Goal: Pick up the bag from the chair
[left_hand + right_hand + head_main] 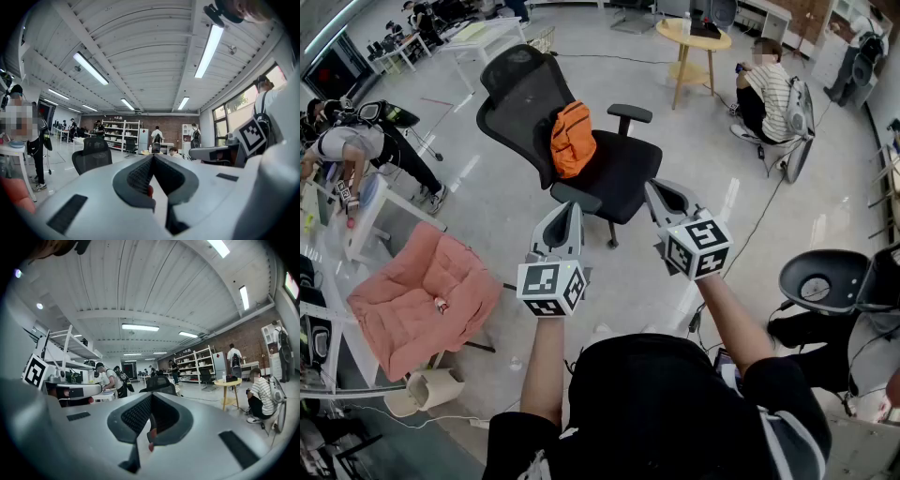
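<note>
Bag: orange bag (pixel 573 139) lay on black office chair (pixel 623 173), against backrest.
Left gripper (pixel 566 211): jaws closed, empty; bag at 12 o'clock, apart.
Right gripper (pixel 660 192): jaws closed, empty; bag at 10 o'clock, apart.
Count: one bag, two grippers.

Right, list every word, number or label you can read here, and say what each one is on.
No text can be read in any view.
Marker cubes: black-and-white square patterns only, no letters or numbers.
Orange bag: no print or logo can be made out.
Shelves at the far wall: anything on them is too small to read.
</note>
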The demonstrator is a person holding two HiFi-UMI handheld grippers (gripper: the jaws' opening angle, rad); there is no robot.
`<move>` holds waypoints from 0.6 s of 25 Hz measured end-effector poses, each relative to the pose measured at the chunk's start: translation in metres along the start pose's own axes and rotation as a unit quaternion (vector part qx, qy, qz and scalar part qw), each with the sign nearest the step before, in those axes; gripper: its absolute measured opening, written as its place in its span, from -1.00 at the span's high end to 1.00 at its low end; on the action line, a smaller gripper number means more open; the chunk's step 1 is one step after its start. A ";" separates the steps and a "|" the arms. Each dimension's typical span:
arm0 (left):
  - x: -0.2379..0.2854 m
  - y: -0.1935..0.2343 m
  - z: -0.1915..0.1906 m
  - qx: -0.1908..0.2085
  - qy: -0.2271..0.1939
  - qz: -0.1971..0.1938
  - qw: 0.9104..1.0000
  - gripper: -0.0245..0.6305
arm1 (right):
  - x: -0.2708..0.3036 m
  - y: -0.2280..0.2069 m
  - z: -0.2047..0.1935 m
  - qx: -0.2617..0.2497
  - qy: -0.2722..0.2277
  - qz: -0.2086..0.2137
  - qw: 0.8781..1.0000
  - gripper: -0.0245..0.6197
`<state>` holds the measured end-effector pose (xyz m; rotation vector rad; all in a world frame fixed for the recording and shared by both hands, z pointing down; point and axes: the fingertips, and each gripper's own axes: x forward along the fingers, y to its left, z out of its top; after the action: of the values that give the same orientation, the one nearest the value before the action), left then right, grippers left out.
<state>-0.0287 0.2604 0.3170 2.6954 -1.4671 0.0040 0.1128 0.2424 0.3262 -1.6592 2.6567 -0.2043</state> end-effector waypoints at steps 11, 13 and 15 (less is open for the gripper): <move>0.001 -0.014 -0.003 0.000 0.000 0.000 1.000 0.91 | -0.009 -0.004 -0.005 0.007 0.000 0.011 1.000 0.92; 0.000 -0.017 -0.005 -0.001 0.002 0.004 1.000 0.91 | -0.012 -0.006 -0.006 0.004 0.001 0.011 1.000 0.92; 0.000 -0.017 -0.008 -0.003 0.006 0.008 1.000 0.91 | -0.012 -0.009 -0.006 -0.001 -0.001 0.009 1.000 0.92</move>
<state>-0.0138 0.2704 0.3236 2.6748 -1.4823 0.0185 0.1261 0.2501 0.3319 -1.6337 2.6695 -0.2001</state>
